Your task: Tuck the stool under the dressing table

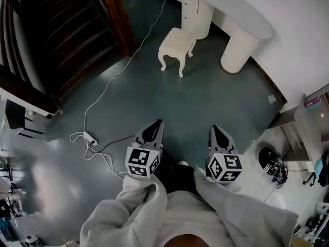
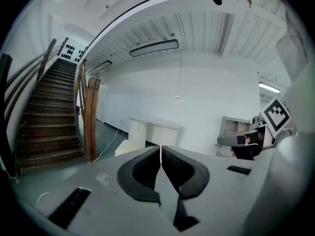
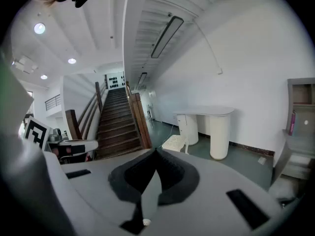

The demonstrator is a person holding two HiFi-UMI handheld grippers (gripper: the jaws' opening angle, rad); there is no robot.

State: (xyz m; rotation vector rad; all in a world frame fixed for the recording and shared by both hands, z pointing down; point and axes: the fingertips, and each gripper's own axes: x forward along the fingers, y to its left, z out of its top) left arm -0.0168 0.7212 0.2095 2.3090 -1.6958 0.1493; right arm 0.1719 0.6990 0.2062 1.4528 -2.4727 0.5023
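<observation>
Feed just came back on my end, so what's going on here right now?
A person stands back from the furniture with the left gripper and right gripper held out in front, both shut and empty. The white stool stands on the open floor in front of the dressing table, not under it, and nothing touches it. The tuck has not begun.
</observation>
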